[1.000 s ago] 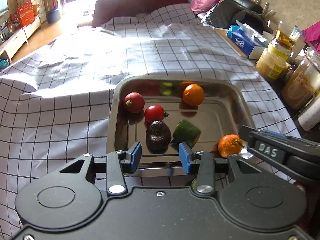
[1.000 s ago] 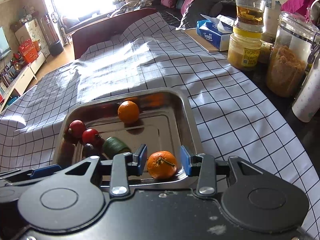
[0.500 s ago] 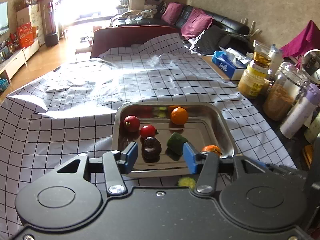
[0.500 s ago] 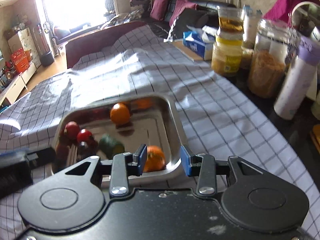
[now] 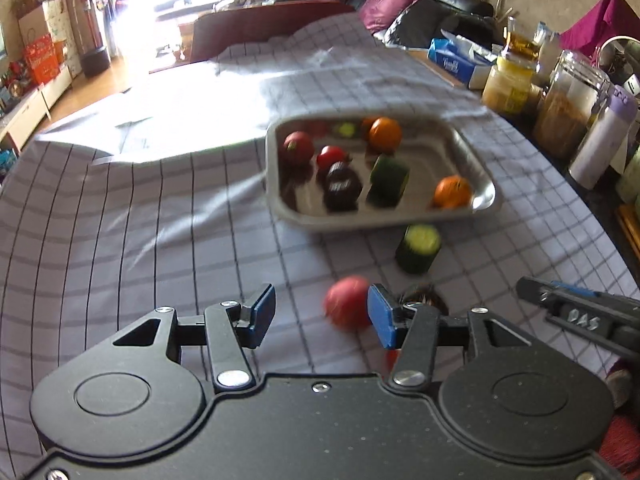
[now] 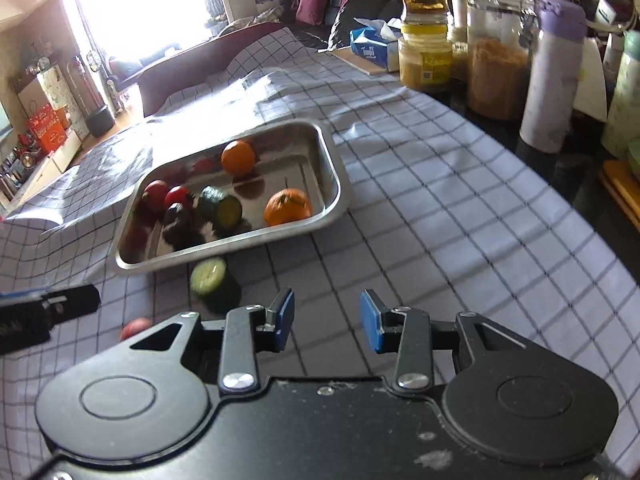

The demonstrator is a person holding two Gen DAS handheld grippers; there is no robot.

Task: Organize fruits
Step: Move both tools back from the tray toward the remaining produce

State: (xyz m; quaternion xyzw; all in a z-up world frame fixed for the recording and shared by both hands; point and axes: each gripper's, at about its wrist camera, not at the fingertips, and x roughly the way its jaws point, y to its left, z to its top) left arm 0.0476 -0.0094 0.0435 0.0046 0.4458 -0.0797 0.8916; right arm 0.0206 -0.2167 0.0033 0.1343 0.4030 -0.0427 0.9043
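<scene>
A steel tray (image 5: 380, 222) on the checked cloth holds two oranges (image 5: 385, 134) (image 5: 452, 191), a red fruit (image 5: 298, 147), a tomato (image 5: 332, 156), a dark fruit (image 5: 342, 186) and a green cucumber piece (image 5: 389, 174). In front of the tray a second cucumber piece (image 5: 418, 246) stands on the cloth. A blurred red fruit (image 5: 347, 306) lies on the cloth just past the right finger of my left gripper (image 5: 320, 312), which is open. My right gripper (image 6: 326, 320) is open over bare cloth, with the tray (image 6: 224, 248) ahead on its left and the cucumber piece (image 6: 210, 280) nearer.
Jars (image 6: 496, 68), a bottle (image 6: 554, 80) and a tissue box (image 6: 370, 50) line the table's right edge. A dark object (image 5: 424, 298) lies behind my left gripper's right finger. A chair and a sofa stand beyond the table's far end.
Both grippers have drawn back from the tray toward the near edge. The orange once between my right jaws now lies in the tray. My left jaws stand wider apart.
</scene>
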